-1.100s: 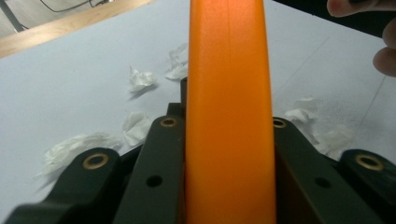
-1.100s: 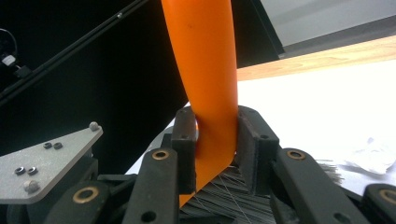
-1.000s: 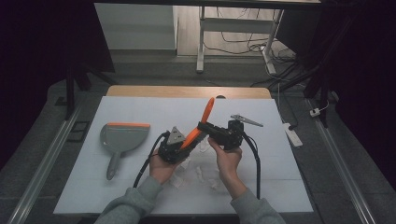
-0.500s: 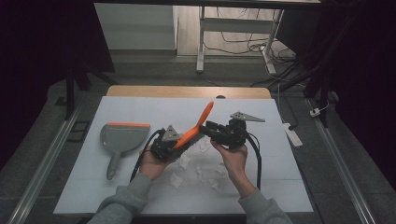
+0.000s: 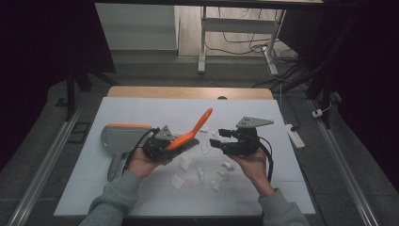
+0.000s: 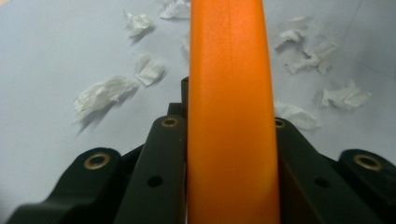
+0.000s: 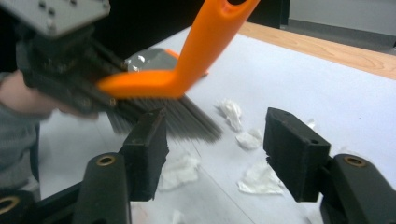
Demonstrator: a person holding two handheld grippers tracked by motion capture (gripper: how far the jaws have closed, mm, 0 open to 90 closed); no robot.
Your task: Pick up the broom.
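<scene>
The left gripper [image 5: 160,145] is clamped on the orange brush [image 5: 190,133], whose handle slants up toward 1 o'clock. The right gripper [image 5: 217,143], at 3 o'clock of it, has just been opening; nothing sits between its jaws. Paper scraps [image 5: 187,163] lie scattered around 5 o'clock on the table [image 5: 141,110]. The dustpan [image 5: 118,136], at 9 o'clock, looks empty.
</scene>
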